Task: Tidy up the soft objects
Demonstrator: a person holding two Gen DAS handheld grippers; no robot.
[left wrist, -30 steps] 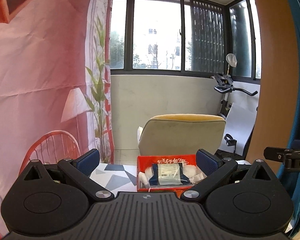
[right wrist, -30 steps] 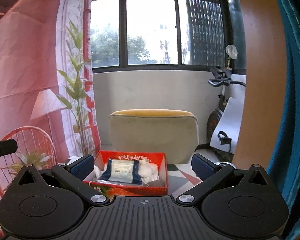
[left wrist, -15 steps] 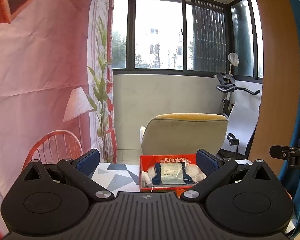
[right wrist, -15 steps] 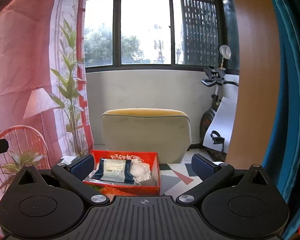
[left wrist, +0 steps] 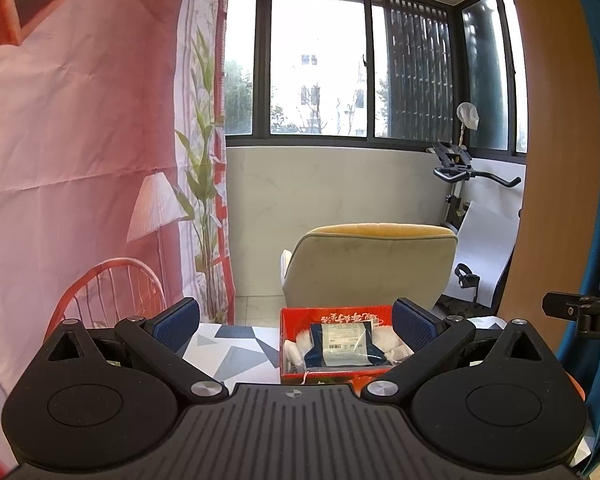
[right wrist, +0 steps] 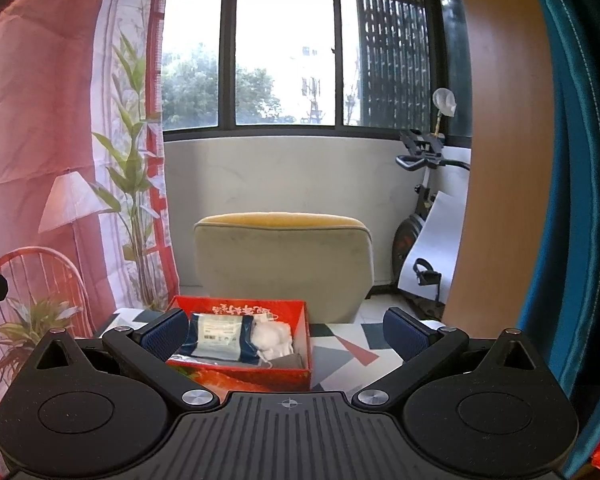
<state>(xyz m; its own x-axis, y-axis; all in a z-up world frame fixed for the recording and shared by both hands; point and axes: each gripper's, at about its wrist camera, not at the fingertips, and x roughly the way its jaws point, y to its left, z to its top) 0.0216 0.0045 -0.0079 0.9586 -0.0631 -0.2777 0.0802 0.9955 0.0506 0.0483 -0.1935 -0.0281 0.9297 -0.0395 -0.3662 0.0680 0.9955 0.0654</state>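
Both grippers, left gripper (left wrist: 296, 326) and right gripper (right wrist: 286, 330), hover with jaws spread wide and empty. A red box (right wrist: 260, 376) on the patterned table (right wrist: 340, 354) holds a blue packet (right wrist: 220, 338) and white cotton balls (right wrist: 274, 336).

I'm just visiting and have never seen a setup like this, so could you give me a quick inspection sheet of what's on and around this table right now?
Surface: table with a grey, white and red triangle pattern.
Job's things: red box on the table, holding a blue-edged plastic packet, white cotton balls and something grey.
Clutter: nothing seen.
Grippers: left gripper and right gripper both open, empty, short of the box.
Cables: nothing seen.
Surroundings: beige chair behind the table, exercise bike, pink printed backdrop, windows, teal curtain.
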